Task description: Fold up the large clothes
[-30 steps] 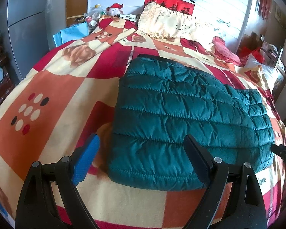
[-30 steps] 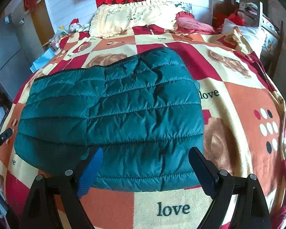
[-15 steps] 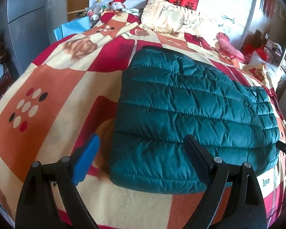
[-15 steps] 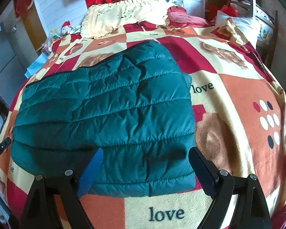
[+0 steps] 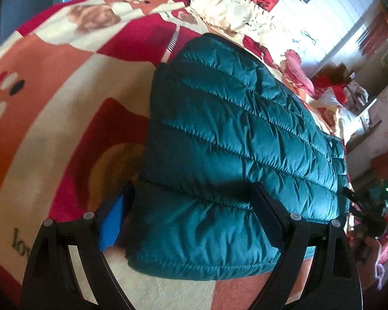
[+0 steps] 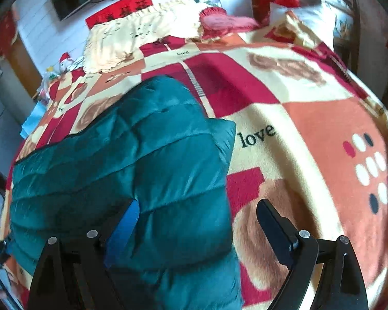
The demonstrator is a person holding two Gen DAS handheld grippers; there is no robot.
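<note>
Folded jacket (image 5: pixel 235 160) lies under both spread grippers, left (image 5: pixel 191 219) and right (image 6: pixel 196 230), the right's jaws opening.

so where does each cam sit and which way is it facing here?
Left wrist: rides the left gripper, angled down over the near left corner of the teal quilted jacket towards the headboard; its two open fingers show, plus the person's hand at the right edge.
Right wrist: rides the right gripper, angled down at the jacket's near right edge; only its own opening fingers show, nothing gripped.
Shared: jacket, patterned blanket, cream pillow.
</note>
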